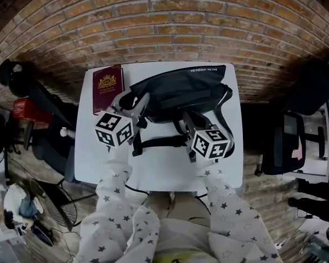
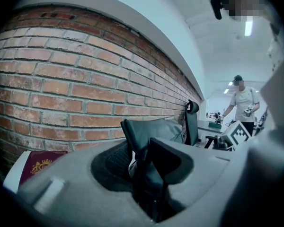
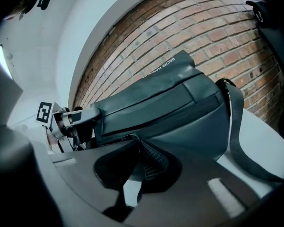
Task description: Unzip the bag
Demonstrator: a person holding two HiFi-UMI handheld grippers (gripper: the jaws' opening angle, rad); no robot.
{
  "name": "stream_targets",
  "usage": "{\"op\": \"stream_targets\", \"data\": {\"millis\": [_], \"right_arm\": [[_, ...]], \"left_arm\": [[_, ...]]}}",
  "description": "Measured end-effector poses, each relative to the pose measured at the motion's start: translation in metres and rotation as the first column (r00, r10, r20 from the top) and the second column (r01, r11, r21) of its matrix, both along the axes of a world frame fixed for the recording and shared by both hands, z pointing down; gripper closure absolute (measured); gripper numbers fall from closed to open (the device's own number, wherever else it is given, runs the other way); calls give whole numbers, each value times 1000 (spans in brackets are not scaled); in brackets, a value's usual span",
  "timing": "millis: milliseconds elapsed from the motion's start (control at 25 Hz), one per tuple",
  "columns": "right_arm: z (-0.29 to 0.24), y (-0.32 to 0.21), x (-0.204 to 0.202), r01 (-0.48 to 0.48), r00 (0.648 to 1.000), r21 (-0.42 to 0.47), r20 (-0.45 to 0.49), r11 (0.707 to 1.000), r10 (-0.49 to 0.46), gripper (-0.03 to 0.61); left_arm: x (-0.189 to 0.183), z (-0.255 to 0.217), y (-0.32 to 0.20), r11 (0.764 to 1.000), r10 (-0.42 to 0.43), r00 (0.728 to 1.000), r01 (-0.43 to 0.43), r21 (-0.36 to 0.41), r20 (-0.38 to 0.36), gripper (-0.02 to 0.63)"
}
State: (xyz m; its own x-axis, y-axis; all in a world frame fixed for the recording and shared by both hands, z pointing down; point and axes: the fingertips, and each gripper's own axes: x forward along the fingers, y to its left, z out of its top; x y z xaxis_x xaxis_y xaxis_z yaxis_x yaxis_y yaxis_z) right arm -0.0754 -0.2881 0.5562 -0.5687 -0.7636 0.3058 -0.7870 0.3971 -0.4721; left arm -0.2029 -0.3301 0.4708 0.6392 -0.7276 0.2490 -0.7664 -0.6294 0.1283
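A dark bag (image 1: 175, 92) lies on the white table (image 1: 164, 171) against the brick wall. My left gripper (image 1: 132, 106) is at its left end, and in the left gripper view it (image 2: 139, 150) is shut on a fold of the bag's dark fabric (image 2: 156, 129). My right gripper (image 1: 187, 117) sits at the bag's front side. In the right gripper view its jaws (image 3: 132, 141) are pressed together on the small zipper pull at the left end of the bag's (image 3: 180, 103) zip line. The zip looks closed along its length.
A maroon passport (image 1: 107, 87) lies flat left of the bag. The bag's strap (image 1: 159, 142) trails across the table between the grippers. An office chair (image 1: 288, 141) stands to the right of the table. A person (image 2: 244, 103) stands far off.
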Motion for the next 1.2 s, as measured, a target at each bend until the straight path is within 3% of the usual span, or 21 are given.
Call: {"op": "stream_targets", "data": {"millis": [1200], "right_arm": [[-4, -23, 118, -234, 966, 40, -101, 971, 237, 561]], "left_arm": [[-1, 1, 0, 1000, -18, 1000, 18, 0, -2, 495]]}}
